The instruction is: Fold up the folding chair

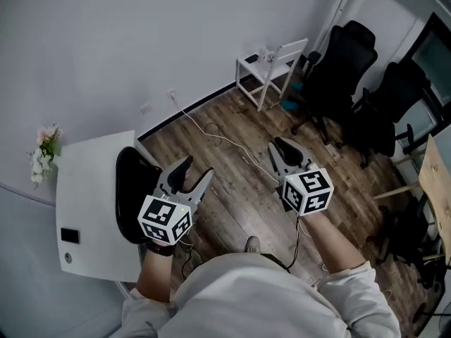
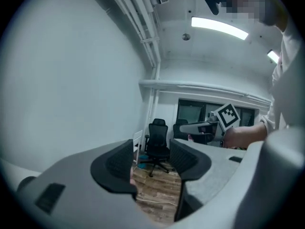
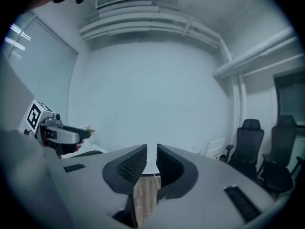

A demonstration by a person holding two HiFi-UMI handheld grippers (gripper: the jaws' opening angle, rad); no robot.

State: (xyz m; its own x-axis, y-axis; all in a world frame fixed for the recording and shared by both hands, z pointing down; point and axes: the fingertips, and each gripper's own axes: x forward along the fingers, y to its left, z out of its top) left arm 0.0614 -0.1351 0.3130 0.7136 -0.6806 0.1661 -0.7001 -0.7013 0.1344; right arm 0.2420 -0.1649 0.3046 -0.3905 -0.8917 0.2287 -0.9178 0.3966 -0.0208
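My grey left gripper [image 1: 197, 169], with its black-and-white marker cube, hangs in the lower left of the head view. Its fingers [image 2: 116, 163] stand moderately apart with only air between them. My grey right gripper [image 1: 284, 148], lower centre-right, has its fingers [image 3: 131, 166] nearly together, with a slim slit between them and nothing in it. Both point up the frame, into the room.

Just left of the left gripper and lower, a black oval padded panel [image 1: 130, 189] stands on edge against the side of the white rectangular counter [image 1: 84, 203], its long axis running up and down the frame. I take it for the folding chair, already flat, though its legs are hidden and I cannot be sure. It lies beside and behind my fingertips, so reaching it would mean swinging left and down. My left hand is far nearer.

Past the brown wooden plank floor [image 1: 232, 203], a white slatted chair-like frame [image 1: 271, 72] stands open by the wall at upper centre, small things on its seat, well apart from both grippers. If that is the chair meant, it lies straight ahead and the right hand is slightly nearer. Black office chairs [image 1: 338, 69] stand to its right
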